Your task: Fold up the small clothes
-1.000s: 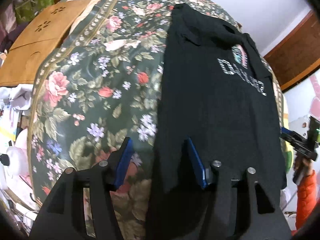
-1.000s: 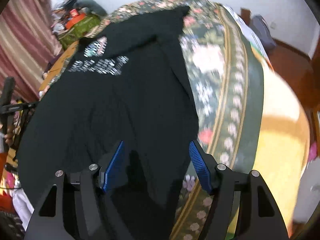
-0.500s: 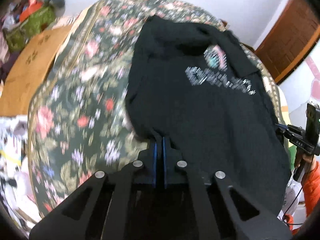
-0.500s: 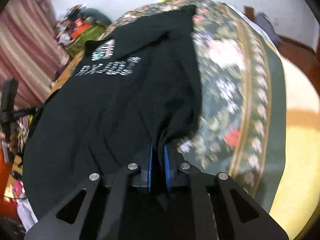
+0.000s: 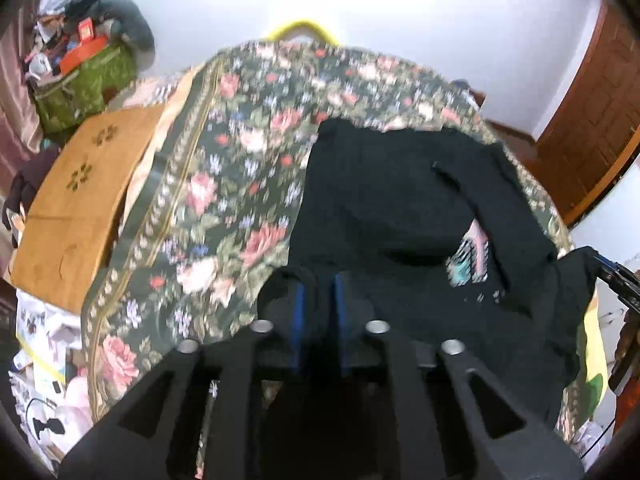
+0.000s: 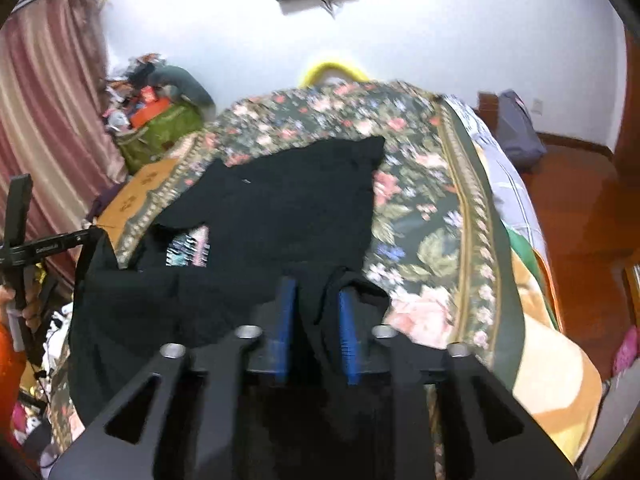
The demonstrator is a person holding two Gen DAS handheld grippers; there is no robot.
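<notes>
Clearly, left wrist view:
Left gripper [image 5: 319, 300]: blue pads are drawn close together with black cloth pinched between them, so a hem corner of the black T-shirt [image 5: 384, 208] is held.
Garment: the lifted hem is carried over the body lying on the floral bedspread [image 5: 224, 200]; the printed logo [image 5: 472, 256] is half covered, judged a bottom-to-top fold.

Right wrist view:
Right gripper [image 6: 314, 312]: pads are narrowly parted, with a fold of the same shirt clamped between them.
Reason: both hem corners are gripped so the edge can be kept level.
Brown board [image 6: 136, 196]: lies beside the bedspread, unused.
</notes>
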